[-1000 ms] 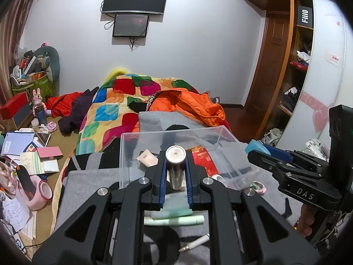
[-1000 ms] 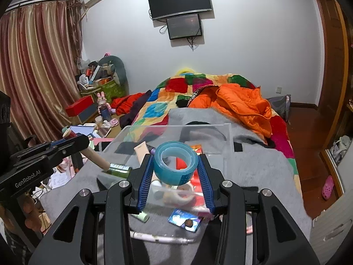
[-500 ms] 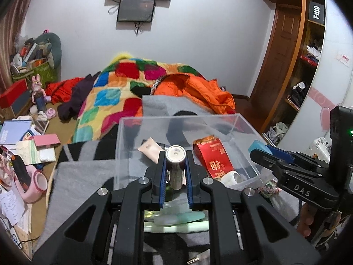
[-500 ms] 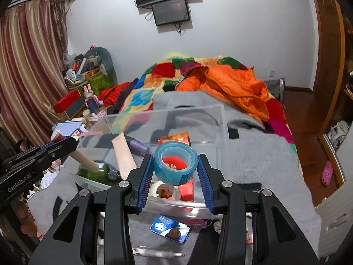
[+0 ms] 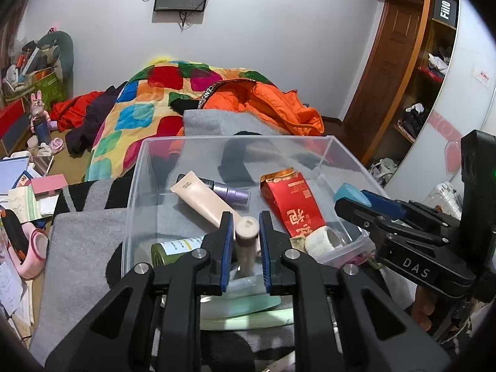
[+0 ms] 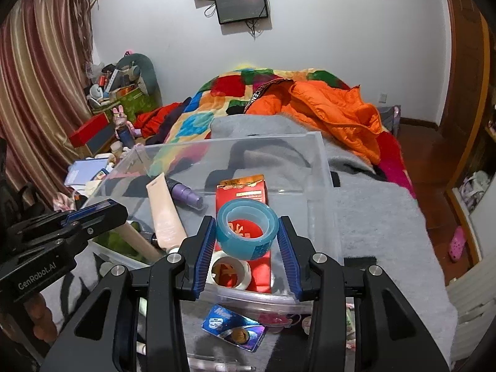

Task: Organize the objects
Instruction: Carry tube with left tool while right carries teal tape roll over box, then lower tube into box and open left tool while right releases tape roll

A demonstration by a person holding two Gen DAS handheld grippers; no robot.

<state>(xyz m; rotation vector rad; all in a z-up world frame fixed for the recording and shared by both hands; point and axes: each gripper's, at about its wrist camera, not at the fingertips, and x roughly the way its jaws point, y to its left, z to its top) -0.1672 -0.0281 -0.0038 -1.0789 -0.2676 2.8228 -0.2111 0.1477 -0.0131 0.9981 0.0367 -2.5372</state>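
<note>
A clear plastic box (image 5: 136, 186) (image 6: 322, 167) sits on the grey blanket. In it lie a beige tube (image 5: 201, 197) (image 6: 164, 214), a purple bottle (image 5: 229, 190) (image 6: 186, 195), a red packet (image 5: 293, 201) (image 6: 241, 190), a green bottle (image 5: 173, 248) and a white tape roll (image 5: 322, 240) (image 6: 229, 271). My left gripper (image 5: 245, 235) is shut on a small beige cylinder bottle (image 5: 246, 238), held over the box's near edge. My right gripper (image 6: 246, 238) is shut on a blue tape roll (image 6: 246, 229), held above the box's near right part.
A pale green tube (image 5: 245, 308) and a blue foil packet (image 6: 232, 331) lie on the blanket in front of the box. An orange jacket (image 6: 334, 114) and a patchwork quilt (image 5: 136, 114) cover the bed behind. Floor clutter (image 5: 21, 204) lies at the left.
Both grippers have moved forward and tilted down over the box, each still holding its object. The box's contents now show from above.
</note>
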